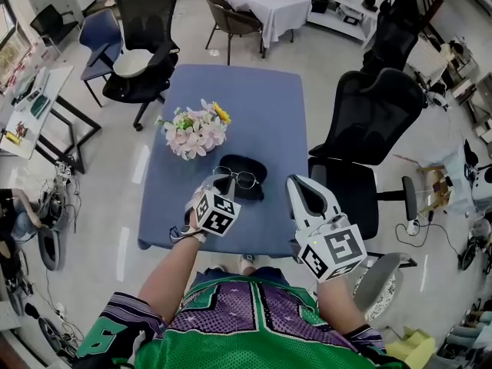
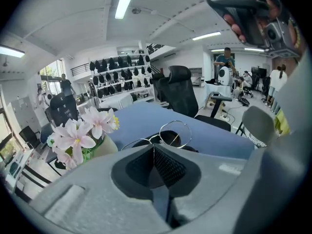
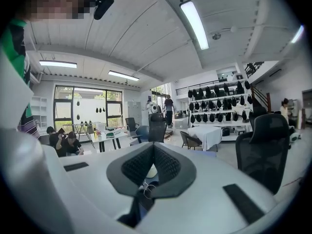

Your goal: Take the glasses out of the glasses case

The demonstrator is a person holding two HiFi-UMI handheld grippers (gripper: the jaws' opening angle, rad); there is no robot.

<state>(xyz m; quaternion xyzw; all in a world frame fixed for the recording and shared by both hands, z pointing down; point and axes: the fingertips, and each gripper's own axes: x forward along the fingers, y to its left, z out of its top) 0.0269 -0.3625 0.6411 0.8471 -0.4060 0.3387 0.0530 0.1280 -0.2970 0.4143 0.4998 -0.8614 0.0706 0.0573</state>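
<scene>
Wire-thin metal is all our left tongs [image 2: 153, 149] have to bite on, so their jaws are pressed fully together, and the glasses [image 2: 173, 133] stand up out of the seam at the tips, lenses upright and facing away from us. We judge that a pinch this tight suits a frame so slender, since anything looser would let it swivel or slip. Just beyond and below those tips lies the black glasses case [image 1: 252, 166], flat on the blue table [image 1: 254, 98]. From the head view the glasses sit right over the case's near edge, and we cannot tell whether they are already clear of it or resting on its rim. Either way the task looks close to done in our judgement: the glasses are in hand and need only come up and back towards us. Further out and to the left of the left tongs stands a bunch of pink flowers [image 1: 196, 129], a reason to avoid swinging the frame that way. Our right tongs [image 3: 153, 149] are closed on nothing, their pads meeting with only the room beyond them. They hang off to the right of the left tongs, tilted upward and well apart from the case, probably kept aside to leave room for the lift, yet near enough to steady the case if it drags along.
</scene>
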